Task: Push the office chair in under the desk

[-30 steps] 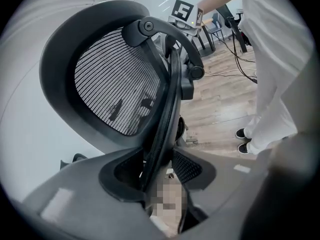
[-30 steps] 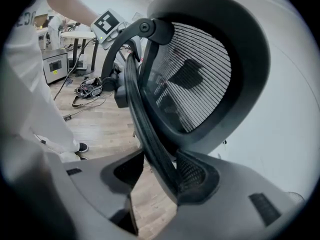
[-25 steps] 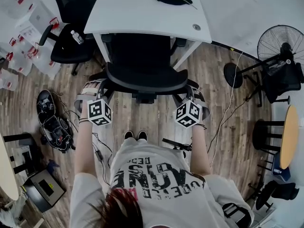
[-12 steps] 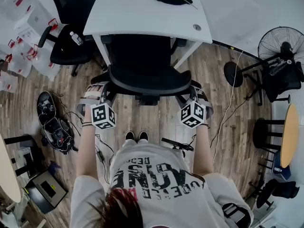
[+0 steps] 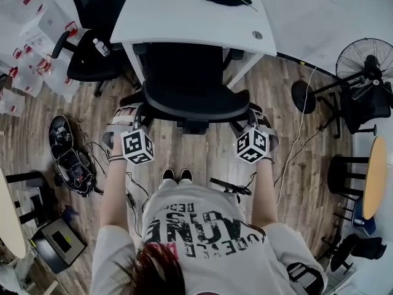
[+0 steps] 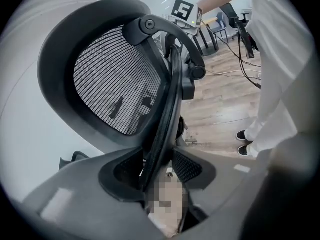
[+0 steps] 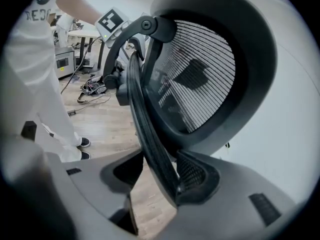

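Note:
A black office chair (image 5: 184, 78) stands with its seat under the white desk (image 5: 178, 11). Its mesh backrest (image 6: 115, 84) faces me, and its curved rim (image 5: 190, 112) lies just outside the desk's front edge. My left gripper (image 5: 130, 112) straddles the rim's left end. In the left gripper view, the rim runs between the open jaws of that gripper (image 6: 157, 166). My right gripper (image 5: 255, 118) straddles the right end. In the right gripper view the backrest (image 7: 195, 79) rim leans on one pad (image 7: 195, 176), with floor showing at the other side.
A second black chair (image 5: 92, 42) with a water bottle (image 5: 101, 47) stands left of the desk. Cables and gear (image 5: 70, 158) lie on the wooden floor at the left. A fan (image 5: 365, 57) and a round table (image 5: 371, 177) stand at the right. My feet (image 5: 175, 176) are behind the chair.

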The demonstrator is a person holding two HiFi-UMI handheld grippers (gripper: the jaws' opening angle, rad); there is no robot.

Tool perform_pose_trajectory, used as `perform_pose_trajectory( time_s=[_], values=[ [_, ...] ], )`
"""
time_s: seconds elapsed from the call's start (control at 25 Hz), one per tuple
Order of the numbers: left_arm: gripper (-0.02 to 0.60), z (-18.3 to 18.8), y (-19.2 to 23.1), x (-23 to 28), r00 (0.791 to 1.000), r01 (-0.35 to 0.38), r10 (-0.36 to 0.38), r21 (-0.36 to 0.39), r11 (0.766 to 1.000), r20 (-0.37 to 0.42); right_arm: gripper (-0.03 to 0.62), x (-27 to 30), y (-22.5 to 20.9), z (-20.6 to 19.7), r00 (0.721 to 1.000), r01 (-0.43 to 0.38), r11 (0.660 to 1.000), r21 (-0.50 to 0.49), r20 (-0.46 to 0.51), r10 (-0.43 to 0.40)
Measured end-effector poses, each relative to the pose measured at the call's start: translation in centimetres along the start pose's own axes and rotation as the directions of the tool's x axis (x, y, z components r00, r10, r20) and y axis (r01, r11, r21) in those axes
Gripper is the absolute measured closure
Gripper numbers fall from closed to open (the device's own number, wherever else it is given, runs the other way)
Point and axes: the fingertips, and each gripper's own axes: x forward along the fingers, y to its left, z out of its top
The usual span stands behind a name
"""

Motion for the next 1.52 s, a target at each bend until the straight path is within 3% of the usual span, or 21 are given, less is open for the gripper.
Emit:
perform_pose_trajectory(
  time_s=[0.68, 0.8, 0.96, 1.2, 1.28, 1.36, 1.44, 1.52],
  values=[
    [0.387, -0.5, 0.1, 0.0, 1.000, -0.007, 0.007, -0.012, 1.000, -0.001, 0.396, 0.0, 0.1, 0.5, 0.999, 0.030, 1.000, 0.002, 0.014, -0.030],
    [0.380, -0.5, 0.1, -0.1, 1.000, 0.004, -0.004, -0.048, 0.999, -0.005, 0.398, -0.1, 0.2, 0.6, 0.999, 0.041, 0.999, 0.006, 0.004, -0.041],
    [0.368, 0.1, 0.0, -0.7, 0.999, 0.028, -0.025, -0.154, 0.988, 0.022, 0.396, -0.7, 0.7, 1.1, 0.999, 0.024, 0.999, 0.037, 0.025, -0.025],
    [0.367, 1.0, 0.0, -2.5, 0.998, -0.010, 0.022, -0.243, 0.970, 0.050, 0.396, -2.6, 1.0, 2.0, 0.994, 0.048, 0.992, 0.120, 0.094, -0.059],
    [0.367, 1.3, 0.1, -3.4, 0.997, -0.024, 0.045, -0.306, 0.952, 0.062, 0.397, -3.6, 1.2, 2.6, 0.989, 0.051, 0.985, 0.167, 0.132, -0.074],
    [0.374, 1.7, 0.6, -4.4, 0.993, -0.033, 0.076, -0.398, 0.917, 0.092, 0.398, -4.5, 1.4, 3.3, 0.980, 0.047, 0.973, 0.225, 0.177, -0.088],
    [0.413, 2.0, 1.2, -5.3, 0.986, -0.037, 0.115, -0.509, 0.860, 0.123, 0.399, -5.2, 1.5, 3.7, 0.971, 0.042, 0.958, 0.284, 0.216, -0.106],
    [0.454, 2.2, 1.7, -6.3, 0.975, -0.029, 0.158, -0.615, 0.788, 0.157, 0.431, -6.0, 1.3, 4.0, 0.958, 0.036, 0.935, 0.353, 0.253, -0.133]
  ],
)
